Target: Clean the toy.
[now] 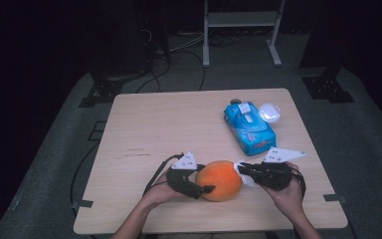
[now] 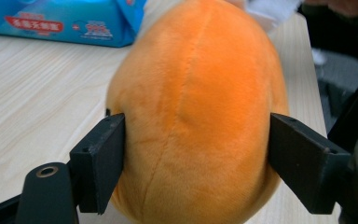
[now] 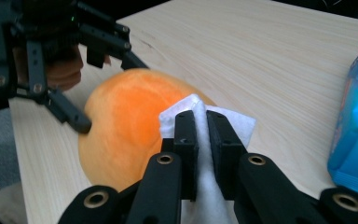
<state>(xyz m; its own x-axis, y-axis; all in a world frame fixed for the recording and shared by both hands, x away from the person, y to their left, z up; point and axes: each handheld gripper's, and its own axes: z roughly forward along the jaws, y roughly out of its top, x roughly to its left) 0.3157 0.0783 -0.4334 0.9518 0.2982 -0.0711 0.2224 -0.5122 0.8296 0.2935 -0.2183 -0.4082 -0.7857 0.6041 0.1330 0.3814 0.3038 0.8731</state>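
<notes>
Orange plush ball near table's front edge, clamped between left gripper jaws, pads pressing both flanks. Right gripper pinched tight on white wipe, wipe touching ball's right end. Blue wipes pack farther back, right side. Pale wood table, bare grain, faint scuffs. Grey carpet, dark room, white frame legs beyond.
</notes>
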